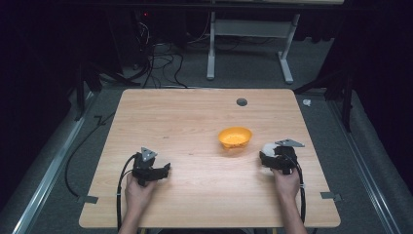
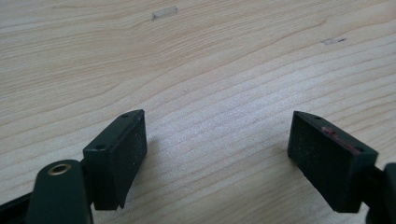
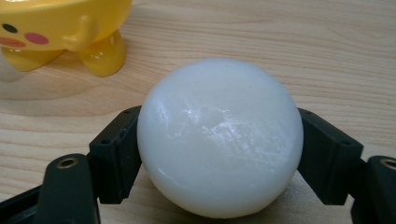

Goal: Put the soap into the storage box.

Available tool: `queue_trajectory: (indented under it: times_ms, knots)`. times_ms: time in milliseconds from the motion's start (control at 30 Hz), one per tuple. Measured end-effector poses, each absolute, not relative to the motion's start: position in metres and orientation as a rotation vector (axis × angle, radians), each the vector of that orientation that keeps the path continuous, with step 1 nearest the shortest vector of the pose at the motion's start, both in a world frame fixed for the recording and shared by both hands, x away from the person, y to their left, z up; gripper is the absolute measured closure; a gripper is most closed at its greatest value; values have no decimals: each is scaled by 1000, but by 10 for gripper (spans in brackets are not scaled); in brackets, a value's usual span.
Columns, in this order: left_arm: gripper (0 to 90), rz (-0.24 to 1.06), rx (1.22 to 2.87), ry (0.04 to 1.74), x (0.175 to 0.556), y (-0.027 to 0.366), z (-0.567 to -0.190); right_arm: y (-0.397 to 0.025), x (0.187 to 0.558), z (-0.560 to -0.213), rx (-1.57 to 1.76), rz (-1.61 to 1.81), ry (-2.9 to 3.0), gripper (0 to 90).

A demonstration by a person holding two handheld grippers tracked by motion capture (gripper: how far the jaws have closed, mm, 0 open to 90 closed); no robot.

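White ball (image 3: 219, 137) clamped between jaws of right gripper (image 1: 278, 158), low over the wooden table (image 1: 195, 117), just right of yellow chick-faced bowl (image 1: 234, 137); likely staged for a drop into it. Left gripper (image 1: 152, 171) spread wide, empty, resting near the table's left front, apparently idle, well apart from bowl.

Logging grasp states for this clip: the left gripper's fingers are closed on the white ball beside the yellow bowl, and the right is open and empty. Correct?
Sides are swapped. The right gripper grips the white ball beside the yellow bowl, per the right gripper view; the left gripper is open and empty.
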State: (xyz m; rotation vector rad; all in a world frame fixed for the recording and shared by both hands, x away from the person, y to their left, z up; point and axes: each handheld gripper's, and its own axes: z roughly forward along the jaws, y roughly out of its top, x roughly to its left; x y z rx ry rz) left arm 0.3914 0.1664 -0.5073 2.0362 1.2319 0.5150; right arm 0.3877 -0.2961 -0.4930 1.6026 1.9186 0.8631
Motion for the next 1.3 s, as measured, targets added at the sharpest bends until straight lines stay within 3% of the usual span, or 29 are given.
queue_trajectory:
  times_ms: [1300]
  knots:
    - [203, 515, 2036, 1231, 391, 166, -507, -283, 378, -471, 1556, 1010, 1970, 248]
